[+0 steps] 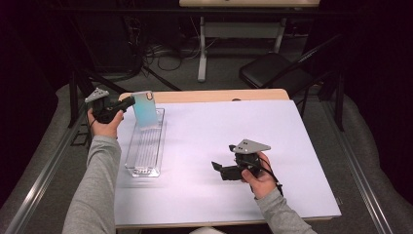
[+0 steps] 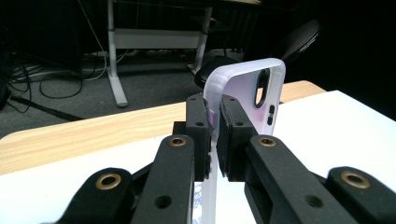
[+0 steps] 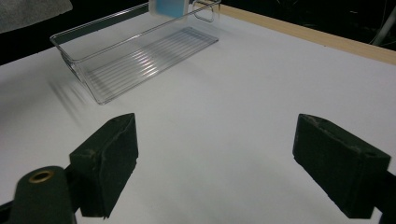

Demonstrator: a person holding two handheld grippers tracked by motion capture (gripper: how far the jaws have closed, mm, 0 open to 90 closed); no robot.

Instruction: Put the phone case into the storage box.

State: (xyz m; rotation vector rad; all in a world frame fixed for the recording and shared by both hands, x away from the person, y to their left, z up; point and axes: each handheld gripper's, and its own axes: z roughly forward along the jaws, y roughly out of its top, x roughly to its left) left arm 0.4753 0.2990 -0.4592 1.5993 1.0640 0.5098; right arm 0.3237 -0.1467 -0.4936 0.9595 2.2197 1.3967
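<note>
The left gripper (image 1: 127, 102) pinches a phone case (image 1: 144, 108) by one long edge — its jaws are squeezed tight on the thin plastic. In the left gripper view the phone case (image 2: 243, 93) stands up tall between the pads, and you can see the camera hole near its top. From above, the case hangs over the far end of a clear tray (image 1: 146, 146), at about ten o'clock on the white table (image 1: 243, 131). I cannot tell if the bottom of the case touches the tray yet.

The right gripper (image 1: 219, 168) sits low near five o'clock, well apart from the tray. Its jaws are spread wide and hold nothing. In the right gripper view, the clear tray (image 3: 135, 60) is up at about eleven o'clock with nothing lying in it.

My guess is that the case is on its way into the tray. The next move needs a slow dip down inside the walls. Then the jaws must let go softly, so the case lies flat and does not tip over the side.
</note>
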